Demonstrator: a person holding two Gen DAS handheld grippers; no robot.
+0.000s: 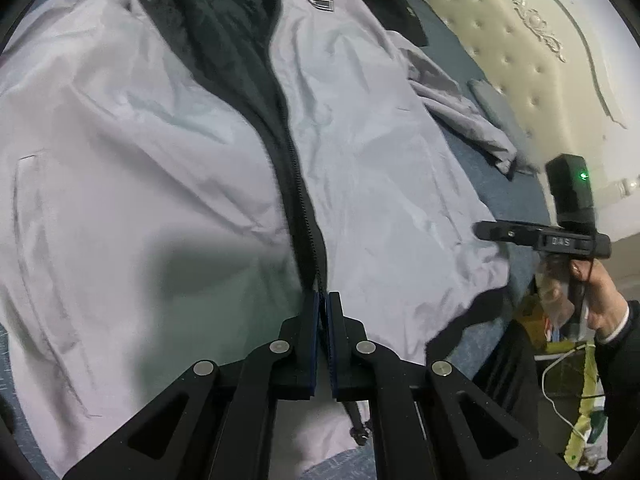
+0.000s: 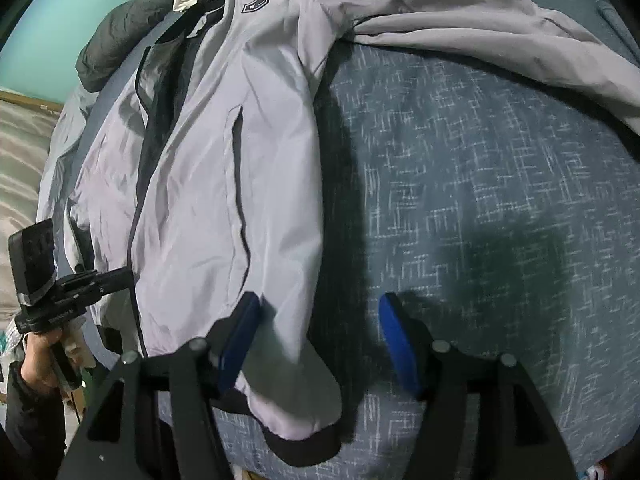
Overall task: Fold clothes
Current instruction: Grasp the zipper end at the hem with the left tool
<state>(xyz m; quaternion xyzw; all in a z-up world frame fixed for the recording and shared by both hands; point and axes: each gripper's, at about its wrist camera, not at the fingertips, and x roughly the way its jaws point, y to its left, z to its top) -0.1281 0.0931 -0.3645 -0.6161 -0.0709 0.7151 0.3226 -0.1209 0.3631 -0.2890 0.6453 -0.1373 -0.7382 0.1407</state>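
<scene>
Left tool (image 1: 322, 300): pads nearly together, pinching the jacket (image 1: 160, 140) at the zipper's (image 1: 298, 200) lower end. Jacket lies front up on the bed (image 2: 480, 200), long axis running hem to collar, collar farthest. Right tool (image 2: 318, 308): wide open, straddling the jacket's hem corner.

Pale grey jacket (image 1: 160, 152) with dark lining lies face-up, half unzipped, one sleeve (image 2: 480, 28) spread sideways on the bed.
</scene>
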